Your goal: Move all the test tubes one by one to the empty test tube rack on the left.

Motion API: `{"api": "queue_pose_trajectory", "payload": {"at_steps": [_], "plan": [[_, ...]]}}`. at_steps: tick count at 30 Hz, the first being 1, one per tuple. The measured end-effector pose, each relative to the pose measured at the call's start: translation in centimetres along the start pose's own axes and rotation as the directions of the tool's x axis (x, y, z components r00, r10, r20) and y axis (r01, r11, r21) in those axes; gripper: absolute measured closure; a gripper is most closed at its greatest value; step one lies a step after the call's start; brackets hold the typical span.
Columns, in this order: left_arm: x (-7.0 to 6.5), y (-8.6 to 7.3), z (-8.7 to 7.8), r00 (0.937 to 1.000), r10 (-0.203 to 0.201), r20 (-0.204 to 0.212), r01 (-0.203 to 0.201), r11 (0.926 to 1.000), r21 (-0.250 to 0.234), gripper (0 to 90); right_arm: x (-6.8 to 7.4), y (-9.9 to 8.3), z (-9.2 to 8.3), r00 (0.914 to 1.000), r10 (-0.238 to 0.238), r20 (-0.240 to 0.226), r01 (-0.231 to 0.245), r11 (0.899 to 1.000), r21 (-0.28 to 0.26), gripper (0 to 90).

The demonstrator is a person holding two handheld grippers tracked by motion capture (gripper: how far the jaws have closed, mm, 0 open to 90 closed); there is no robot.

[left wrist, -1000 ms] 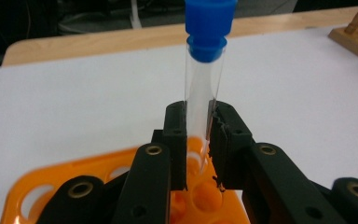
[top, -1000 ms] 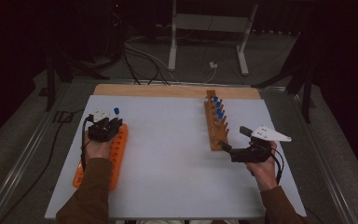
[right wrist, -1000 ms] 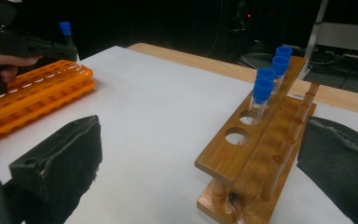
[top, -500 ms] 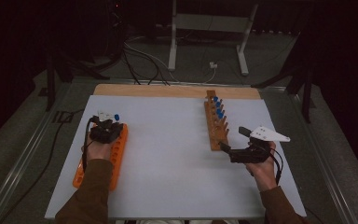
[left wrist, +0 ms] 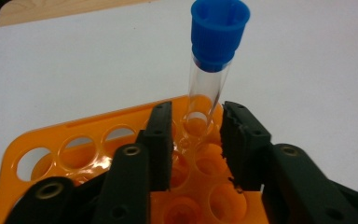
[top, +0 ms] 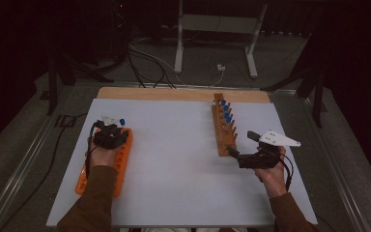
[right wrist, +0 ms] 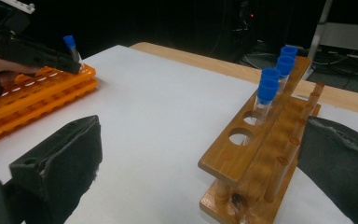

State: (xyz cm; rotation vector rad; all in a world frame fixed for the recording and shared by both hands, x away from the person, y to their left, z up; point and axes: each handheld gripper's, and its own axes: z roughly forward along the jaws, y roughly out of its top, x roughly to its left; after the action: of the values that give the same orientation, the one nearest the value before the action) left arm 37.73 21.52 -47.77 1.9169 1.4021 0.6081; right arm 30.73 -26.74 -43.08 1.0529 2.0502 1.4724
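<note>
High view first: left gripper (top: pixel 113 126) sits over the far end of the orange rack (top: pixel 121 162), right gripper (top: pixel 238 155) by the near end of the wooden rack (top: pixel 224 134). Left gripper view: the tube (left wrist: pixel 212 70) stands upright in a rack hole between the jaws, which have just been opening; pads look clear of the glass, so it's let go. Right gripper view: jaws spread wide, nothing held, with the wooden rack's end between them.

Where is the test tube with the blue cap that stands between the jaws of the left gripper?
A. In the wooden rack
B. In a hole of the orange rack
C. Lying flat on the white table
B: the test tube stands upright in a hole of the orange rack, its base seated there.
</note>
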Motion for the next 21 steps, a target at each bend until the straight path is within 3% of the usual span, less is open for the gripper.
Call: {"api": "queue_pose_trajectory", "payload": {"at_steps": [7,14,16,21], "plan": [[0.7,-0.4,-1.3,0.9950,-0.079,0.061,0.083,0.9944,-0.065,52.4,0.0,0.0,0.2,1.0000,0.000,0.000,0.000,1.000,0.001,0.0],[0.3,-0.7,-2.3,0.9906,-0.094,0.099,0.105,0.9887,-0.107,36.3,0.0,-0.1,0.3,1.0000,0.000,0.000,0.000,1.000,0.002,0.0],[0.0,-0.8,-2.7,0.9867,-0.109,0.120,0.124,0.9850,-0.120,30.9,0.0,-0.1,0.3,1.0000,0.000,0.000,0.000,1.000,0.002,0.0],[-0.8,-1.0,-3.8,0.9849,-0.114,0.130,0.135,0.9772,-0.164,18.5,-0.2,-0.1,0.3,1.0000,0.004,0.004,-0.004,1.000,0.002,0.0]]}}
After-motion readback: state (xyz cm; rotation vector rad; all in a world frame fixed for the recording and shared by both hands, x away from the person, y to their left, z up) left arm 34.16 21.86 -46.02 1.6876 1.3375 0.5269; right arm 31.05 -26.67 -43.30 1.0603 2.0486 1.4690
